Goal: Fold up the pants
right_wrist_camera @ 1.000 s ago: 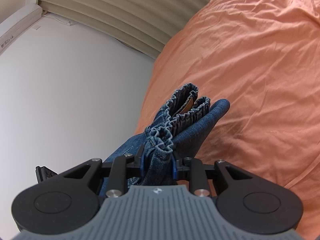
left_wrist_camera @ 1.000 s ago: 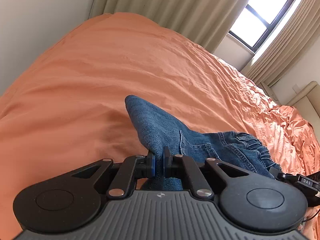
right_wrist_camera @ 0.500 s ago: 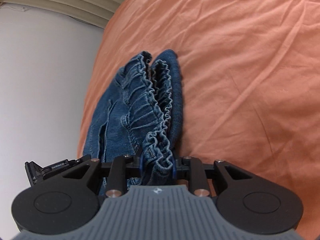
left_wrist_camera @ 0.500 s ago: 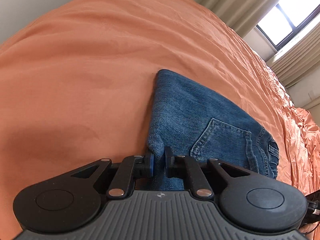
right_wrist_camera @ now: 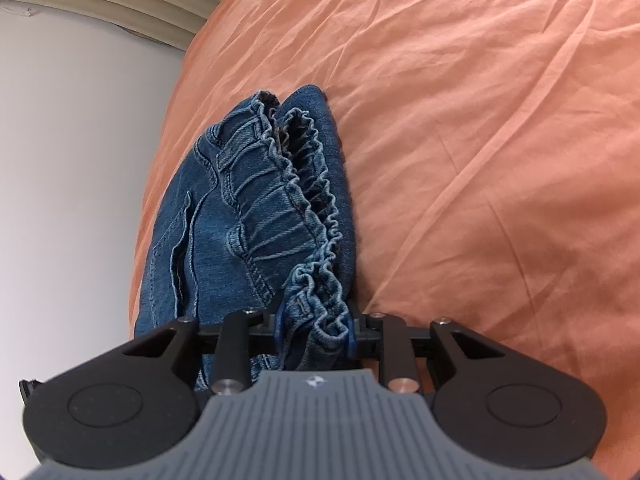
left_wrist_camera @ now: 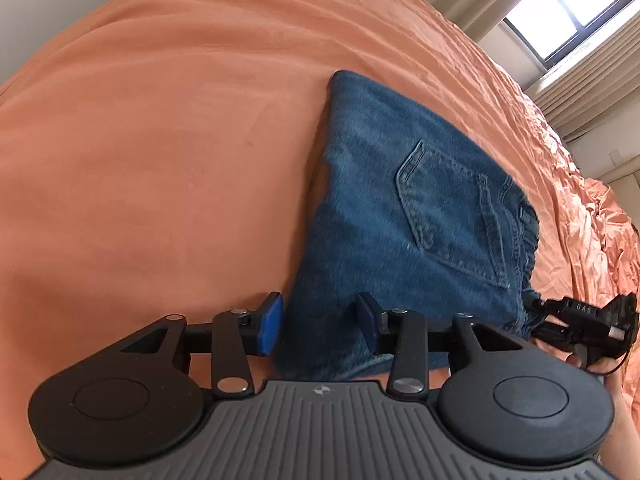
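Blue denim pants (left_wrist_camera: pixel 404 216) lie folded flat on the orange bedsheet (left_wrist_camera: pixel 168 128), back pocket up. My left gripper (left_wrist_camera: pixel 318 326) is open, its blue pads either side of the near folded edge, not clamping it. In the right wrist view the pants (right_wrist_camera: pixel 256 216) show their gathered elastic waistband. My right gripper (right_wrist_camera: pixel 314 328) is shut on the waistband corner, low at the sheet. The right gripper also shows at the right edge of the left wrist view (left_wrist_camera: pixel 580 320).
The orange sheet (right_wrist_camera: pixel 480 140) is wrinkled to the right of the pants. A white wall (right_wrist_camera: pixel 72 160) runs along the bed's left side. Curtains and a window (left_wrist_camera: pixel 572 4) are at the far end.
The pants have come down from hanging to lying flat on the bed. My left gripper has opened and let go of the folded edge. My right gripper stays shut on the waistband.
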Tool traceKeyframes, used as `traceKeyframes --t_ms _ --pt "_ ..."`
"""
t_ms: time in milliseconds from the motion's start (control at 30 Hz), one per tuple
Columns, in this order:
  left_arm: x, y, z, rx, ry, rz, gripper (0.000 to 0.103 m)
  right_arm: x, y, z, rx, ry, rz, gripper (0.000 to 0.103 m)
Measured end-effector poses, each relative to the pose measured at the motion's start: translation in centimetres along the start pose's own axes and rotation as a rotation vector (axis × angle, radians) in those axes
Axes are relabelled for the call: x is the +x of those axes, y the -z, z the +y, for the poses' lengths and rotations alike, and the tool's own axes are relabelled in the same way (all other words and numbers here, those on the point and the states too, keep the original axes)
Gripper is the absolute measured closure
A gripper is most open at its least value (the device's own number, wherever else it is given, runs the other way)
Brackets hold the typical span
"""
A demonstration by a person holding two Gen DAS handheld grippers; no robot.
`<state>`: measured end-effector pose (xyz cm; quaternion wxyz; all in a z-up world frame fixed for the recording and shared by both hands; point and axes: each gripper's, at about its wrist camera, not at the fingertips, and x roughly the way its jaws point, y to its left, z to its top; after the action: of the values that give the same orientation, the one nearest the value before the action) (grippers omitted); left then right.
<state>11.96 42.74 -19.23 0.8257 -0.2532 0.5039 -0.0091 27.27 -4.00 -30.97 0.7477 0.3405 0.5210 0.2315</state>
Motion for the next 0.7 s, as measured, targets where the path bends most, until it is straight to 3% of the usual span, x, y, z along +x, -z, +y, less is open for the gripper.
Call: traceKeyframes --t_ms 67,200,300,400,467,567,700 --pt "0.5 1.3 0.5 -0.019 -0.066 0.019 0.063 0.0 0.1 0.4 -0.014 0.017 0.0 0.081" --pt "2.0 2.3 0.8 -0.055 -0.11 0.014 0.063 0.6 0.3 1.5 -0.086 0.075 -0.011 0.079" --pt "2.3 1.9 -0.3 -0.03 -0.166 0.026 0.063 0.7 -0.1 2.0 -0.071 0.102 0.004 0.078" --pt "1.5 1.4 -1.5 0.0 -0.214 0.032 0.059 0.3 -0.8 3.5 -0.139 0.148 0.025 0.072" --pt "0.1 1.2 -2.4 0.01 -0.235 0.005 0.059 -0.4 -1.0 4.9 -0.223 0.175 0.02 0.065" --pt "-2.9 1.5 -3.9 0.038 -0.227 -0.068 0.059 -2.1 -0.8 6.6 -0.345 0.206 0.007 0.062" --pt "-7.1 2.5 -7.1 0.115 -0.26 -0.176 0.053 -5.8 0.2 9.8 -0.535 0.204 -0.07 0.055"
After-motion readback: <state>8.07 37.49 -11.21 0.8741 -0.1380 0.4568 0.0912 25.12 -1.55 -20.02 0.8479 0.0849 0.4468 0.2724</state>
